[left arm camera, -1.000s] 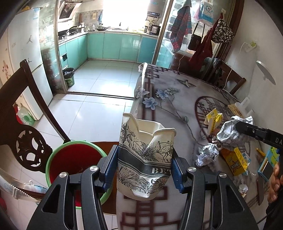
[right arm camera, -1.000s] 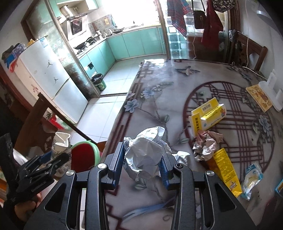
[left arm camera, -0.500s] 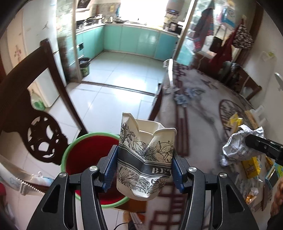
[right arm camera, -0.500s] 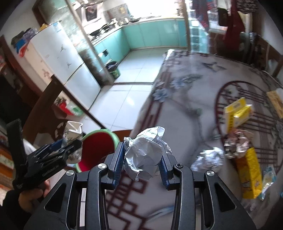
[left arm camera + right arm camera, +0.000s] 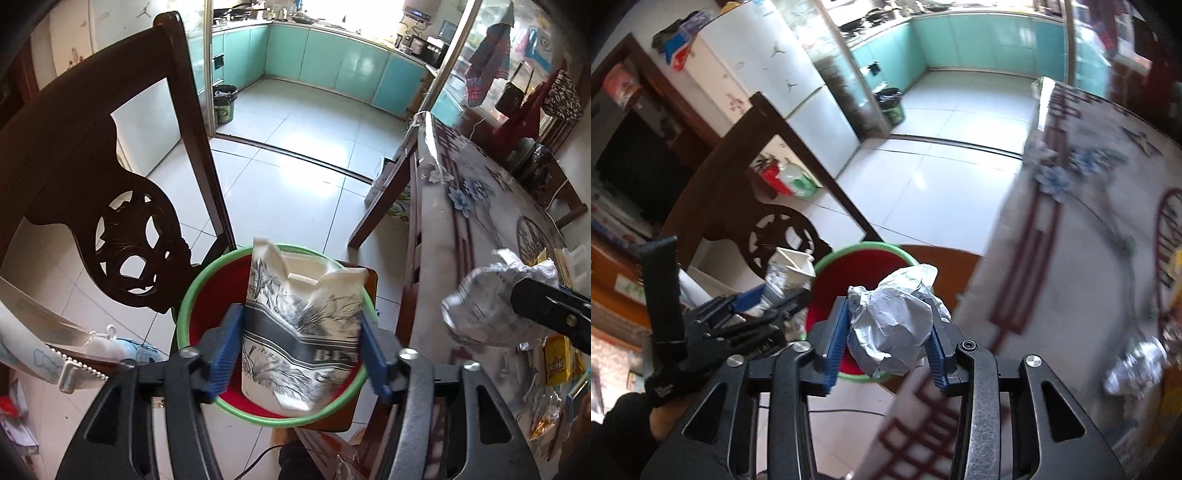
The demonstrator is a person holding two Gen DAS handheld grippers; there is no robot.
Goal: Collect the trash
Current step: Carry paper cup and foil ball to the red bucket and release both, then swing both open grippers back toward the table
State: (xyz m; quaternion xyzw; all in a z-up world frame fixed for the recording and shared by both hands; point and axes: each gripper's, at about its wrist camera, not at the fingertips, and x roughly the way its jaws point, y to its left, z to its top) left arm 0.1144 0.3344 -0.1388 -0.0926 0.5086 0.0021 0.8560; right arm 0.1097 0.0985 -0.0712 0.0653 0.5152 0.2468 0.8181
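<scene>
My left gripper (image 5: 301,349) is shut on a crushed paper cup (image 5: 301,332) with a grey floral print, held directly over a red bin with a green rim (image 5: 192,314) that stands on a wooden stool. My right gripper (image 5: 890,343) is shut on a crumpled ball of silvery paper (image 5: 894,328), held near the bin (image 5: 864,262) at the table's edge. The ball also shows at the right of the left wrist view (image 5: 484,306). The left gripper and cup (image 5: 788,275) appear left of the bin in the right wrist view.
A dark carved wooden chair (image 5: 122,206) stands just left of the bin. The table with a floral cloth (image 5: 476,229) is to the right, with yellow cartons (image 5: 557,360) and more crumpled paper (image 5: 1134,365) on it. Tiled floor lies beyond.
Both grippers have swung left off the table toward the bin. The cup now hangs over the bin's opening, and the paper ball has come close to the bin's rim.
</scene>
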